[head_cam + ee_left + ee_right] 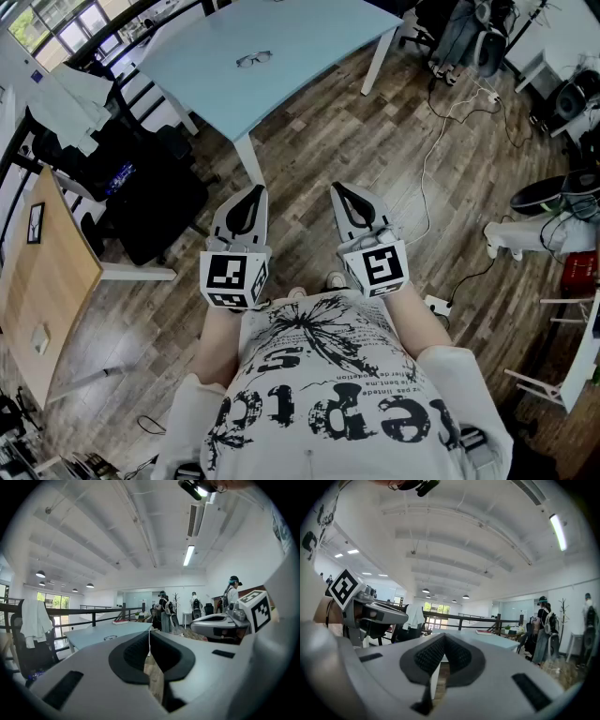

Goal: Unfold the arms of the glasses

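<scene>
Thin-rimmed glasses (254,59) lie on smooth pale-blue table (319,42); left claw (251,197) and right claw (343,194) closed

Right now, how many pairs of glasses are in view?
1. The glasses lie on the light blue table ahead of the person. The cluttered edges of the room could hide others.

Glasses (254,58) — too small to tell whether the arms are folded.
</scene>
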